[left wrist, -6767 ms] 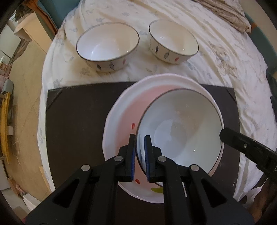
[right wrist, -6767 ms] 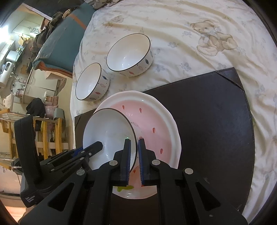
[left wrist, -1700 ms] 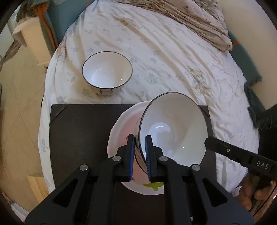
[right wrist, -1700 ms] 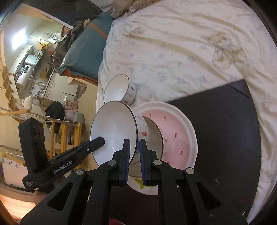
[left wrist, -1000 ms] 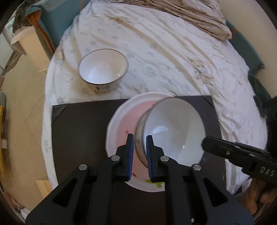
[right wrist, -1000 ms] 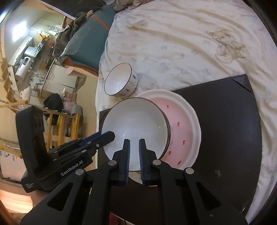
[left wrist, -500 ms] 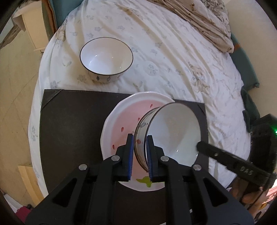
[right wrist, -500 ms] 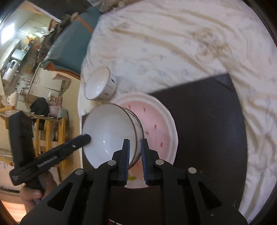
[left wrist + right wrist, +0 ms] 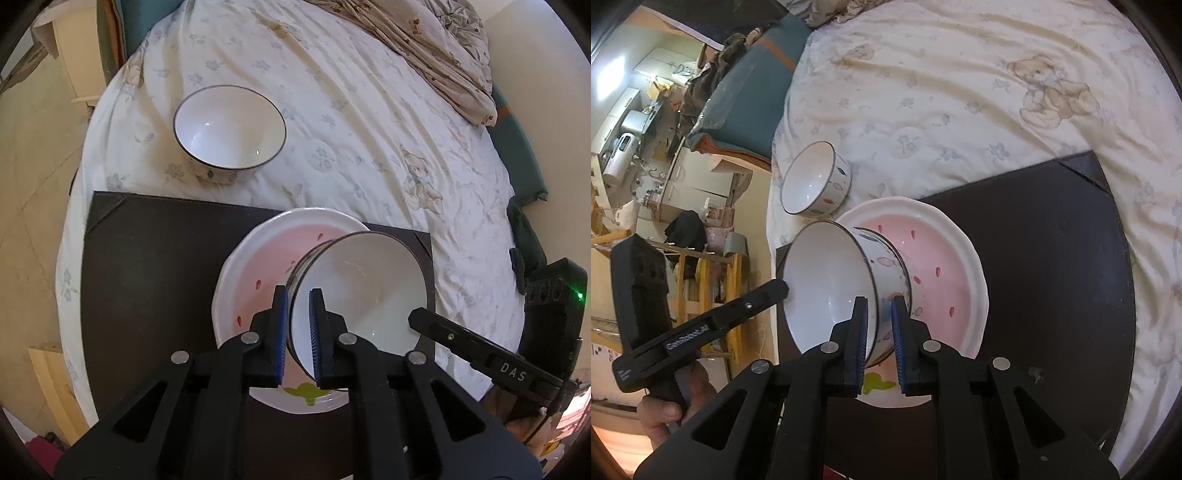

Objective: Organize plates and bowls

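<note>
Bedding in cream with a faint bear-and-flower print (image 9: 369, 110) covers a bed. On it lies a dark brown rectangular mat (image 9: 155, 266), and on the mat a white scalloped plate with a pink centre (image 9: 945, 266). Tilted steeply above the plate are two nested white ceramic bowls with dark rims (image 9: 362, 288). The left claw (image 9: 298, 332) is closed on one side of the rims, the right claw (image 9: 879, 332) closed on the other. A third matching white bowl (image 9: 229, 133) sits apart on the bedding beyond the mat. With so much tilt, the inner bowl may slide out and strike the plate.
</note>
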The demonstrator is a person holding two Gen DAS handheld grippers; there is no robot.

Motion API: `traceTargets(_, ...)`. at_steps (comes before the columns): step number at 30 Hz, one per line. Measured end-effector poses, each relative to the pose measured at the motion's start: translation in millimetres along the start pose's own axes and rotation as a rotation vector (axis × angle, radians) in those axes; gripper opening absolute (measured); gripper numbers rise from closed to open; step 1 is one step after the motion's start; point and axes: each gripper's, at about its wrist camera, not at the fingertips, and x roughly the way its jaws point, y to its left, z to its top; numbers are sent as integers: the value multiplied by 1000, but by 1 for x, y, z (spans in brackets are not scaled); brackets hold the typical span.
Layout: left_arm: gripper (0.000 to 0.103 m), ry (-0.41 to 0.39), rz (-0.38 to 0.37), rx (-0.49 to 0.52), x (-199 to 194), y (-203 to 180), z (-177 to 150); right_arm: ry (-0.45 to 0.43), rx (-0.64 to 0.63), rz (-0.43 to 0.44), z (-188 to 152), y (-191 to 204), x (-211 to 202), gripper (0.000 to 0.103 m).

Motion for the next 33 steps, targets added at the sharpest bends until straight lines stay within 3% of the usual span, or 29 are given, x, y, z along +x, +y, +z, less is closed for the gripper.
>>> traceTargets(5,10,-74,56,17,-26,9,9,-16,-2,7,4,2,-6,16)
traceTargets(7,23,-113,109,34,-35,18,23,-38,-45,-28,9,11,-14,16)
traceTargets(9,53,-166,206,22,-40,30,36,-43,-61,-51,20,21,-19,16)
traceTargets(12,57,-238,292,-53,-45,52,51,-37,-78,-71,39,33,-16,16)
traceTargets(19,63,-185,253,-174,-27,88,76,30,-67,-146,92,51,21,17)
traceTargets(20,63,-173,252,-186,-23,90,79,37,-71,-159,98,54,27,23)
traceTargets(22,63,-129,242,-221,-10,97,89,46,-85,-165,110,60,36,57)
traceTargets(23,63,-113,236,-225,-6,98,92,41,-87,-165,116,63,40,80)
traceTargets(26,63,-86,243,-207,7,95,106,33,-81,-158,131,73,52,81)
traceTargets(29,63,-70,298,-157,23,90,119,86,-60,-148,145,81,76,79)
traceTargets(33,63,-20,319,-115,45,85,127,163,-55,-188,153,86,114,63)
